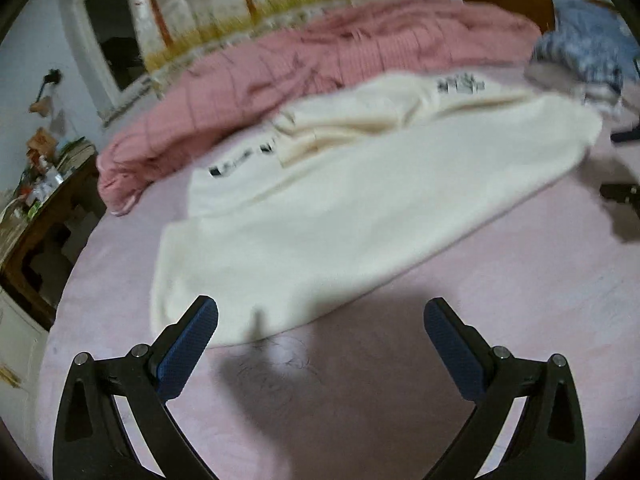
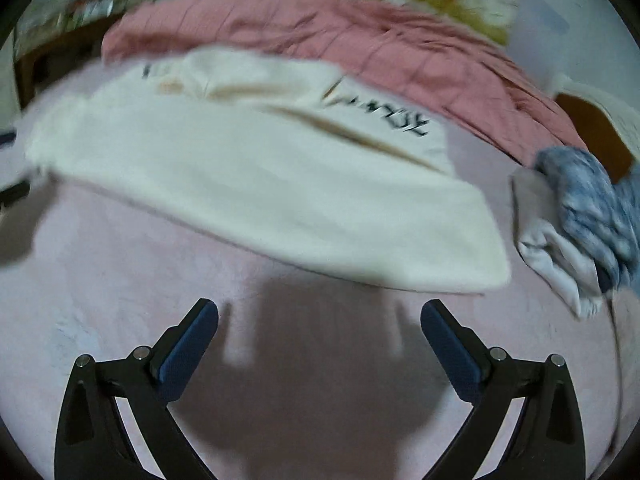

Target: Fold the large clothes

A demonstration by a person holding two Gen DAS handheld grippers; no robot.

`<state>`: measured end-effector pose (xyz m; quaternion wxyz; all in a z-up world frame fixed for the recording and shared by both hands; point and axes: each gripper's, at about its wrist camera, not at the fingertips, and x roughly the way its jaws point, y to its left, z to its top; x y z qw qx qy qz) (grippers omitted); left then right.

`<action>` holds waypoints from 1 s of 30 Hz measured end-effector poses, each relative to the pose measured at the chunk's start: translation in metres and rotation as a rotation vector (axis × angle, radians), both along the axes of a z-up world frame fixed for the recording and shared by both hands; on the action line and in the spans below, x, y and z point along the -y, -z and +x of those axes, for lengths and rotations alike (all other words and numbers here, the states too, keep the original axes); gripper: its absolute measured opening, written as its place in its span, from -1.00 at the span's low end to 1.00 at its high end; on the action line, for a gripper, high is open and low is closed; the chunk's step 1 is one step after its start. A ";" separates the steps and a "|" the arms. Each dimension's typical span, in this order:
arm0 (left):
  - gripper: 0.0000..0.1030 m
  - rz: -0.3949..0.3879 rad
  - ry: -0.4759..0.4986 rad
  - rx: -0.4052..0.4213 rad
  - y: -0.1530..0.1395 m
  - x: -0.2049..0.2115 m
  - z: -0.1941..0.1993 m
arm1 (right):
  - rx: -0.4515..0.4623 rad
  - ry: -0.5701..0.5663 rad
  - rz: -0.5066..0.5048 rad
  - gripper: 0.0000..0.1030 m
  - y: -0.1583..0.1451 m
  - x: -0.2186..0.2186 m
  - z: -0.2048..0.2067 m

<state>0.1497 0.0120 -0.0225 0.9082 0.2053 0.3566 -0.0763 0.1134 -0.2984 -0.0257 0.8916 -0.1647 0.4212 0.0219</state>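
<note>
Cream-white soft-fabric garment with black printed lettering [image 1: 360, 200] [image 2: 256, 184]: lies spread on pale pink bed sheet [image 1: 460, 360] [image 2: 100, 280], upper part folded over itself. Rumpled pink checked quilt [image 1: 320, 60] [image 2: 360, 48]: just behind garment. Blue-and-white mottled fabric heap [image 1: 588, 48] [image 2: 592, 208]: beside garment's far end. Left hand-held gripper [image 1: 320, 332]: jaws wide, empty, one fingertip over garment hem. Right hand-held gripper [image 2: 320, 332]: jaws wide, empty, over bare sheet near hem
</note>
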 end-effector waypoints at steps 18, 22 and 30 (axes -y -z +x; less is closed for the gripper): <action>-0.78 0.153 0.054 0.070 0.027 -0.022 0.032 | 0.152 0.057 -0.203 -0.78 0.016 0.001 0.059; -0.79 0.048 0.024 0.114 -0.004 -0.036 0.004 | 0.221 0.066 -0.163 -0.81 0.000 -0.001 0.026; -0.78 -0.105 0.041 0.103 -0.026 -0.060 -0.109 | 0.213 0.060 -0.025 -0.81 -0.016 0.008 -0.086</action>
